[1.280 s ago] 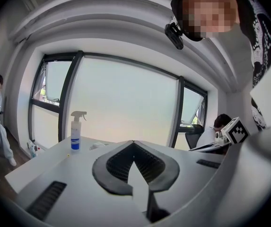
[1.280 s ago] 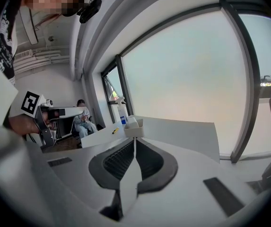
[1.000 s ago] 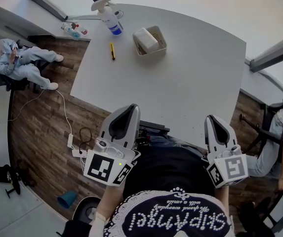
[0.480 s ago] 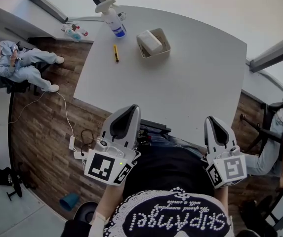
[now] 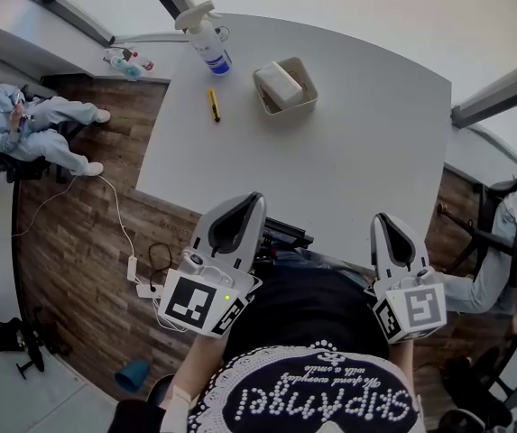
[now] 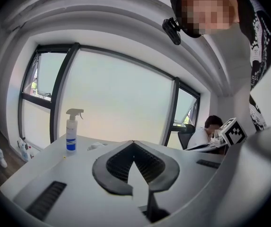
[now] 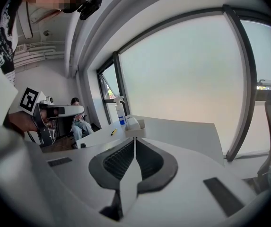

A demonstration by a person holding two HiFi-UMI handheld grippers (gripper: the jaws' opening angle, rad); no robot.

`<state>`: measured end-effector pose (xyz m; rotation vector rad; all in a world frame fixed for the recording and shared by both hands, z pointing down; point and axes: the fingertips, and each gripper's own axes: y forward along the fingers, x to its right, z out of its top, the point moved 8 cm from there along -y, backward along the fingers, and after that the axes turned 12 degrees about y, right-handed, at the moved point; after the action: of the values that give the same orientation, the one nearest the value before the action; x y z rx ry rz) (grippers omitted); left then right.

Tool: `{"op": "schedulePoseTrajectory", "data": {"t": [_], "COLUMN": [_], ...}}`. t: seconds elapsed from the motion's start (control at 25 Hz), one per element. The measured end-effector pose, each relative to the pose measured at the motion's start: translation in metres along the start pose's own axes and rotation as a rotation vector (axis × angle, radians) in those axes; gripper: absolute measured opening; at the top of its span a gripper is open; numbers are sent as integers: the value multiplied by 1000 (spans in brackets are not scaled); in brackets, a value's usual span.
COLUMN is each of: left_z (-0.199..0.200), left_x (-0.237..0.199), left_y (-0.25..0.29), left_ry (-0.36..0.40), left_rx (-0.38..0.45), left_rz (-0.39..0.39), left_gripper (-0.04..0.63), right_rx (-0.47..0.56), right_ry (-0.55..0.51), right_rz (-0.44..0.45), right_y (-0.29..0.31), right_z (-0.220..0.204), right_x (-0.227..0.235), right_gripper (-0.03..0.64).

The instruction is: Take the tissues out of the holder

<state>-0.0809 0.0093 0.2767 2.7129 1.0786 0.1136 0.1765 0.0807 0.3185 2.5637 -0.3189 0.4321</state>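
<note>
Pale table is spreading before me. I am holding my left gripper and right gripper clenched and empty by its near edge. Well apart from them, toward the far side, the holder is cradling the tissues, their long axis slanting far-left to near-right.

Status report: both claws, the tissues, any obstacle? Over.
Left claw, right claw shut, empty, at near table edge. Tissues in holder, far side, untouched. Spray bottle, yellow tool beside it, not blocking.
</note>
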Motion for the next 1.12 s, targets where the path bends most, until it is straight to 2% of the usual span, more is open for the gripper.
{"op": "schedulePoseTrajectory", "data": {"t": [0.24, 0.64, 0.88, 1.04, 1.12], "left_z": [3, -1, -4, -5, -7], "left_x": [-16, -35, -40, -43, -44], "left_y": [7, 5, 2, 1, -1], "left_ry": [-2, -13, -25, -32, -37], "left_rx": [2, -3, -2, -1, -2], "left_rz": [-27, -26, -25, -17, -16], "left_gripper": [2, 2, 2, 2, 2], "right_rx": [19, 15, 27, 57, 50], "right_ry": [13, 9, -10, -24, -48], "right_rz": [-18, -28, -54, -108, -101], "right_y": [12, 25, 28, 36, 45], "right_z": [5, 7, 10, 15, 19], "right_x": [-9, -19, -23, -20, -20], "right_gripper": [23, 25, 25, 26, 28]}}
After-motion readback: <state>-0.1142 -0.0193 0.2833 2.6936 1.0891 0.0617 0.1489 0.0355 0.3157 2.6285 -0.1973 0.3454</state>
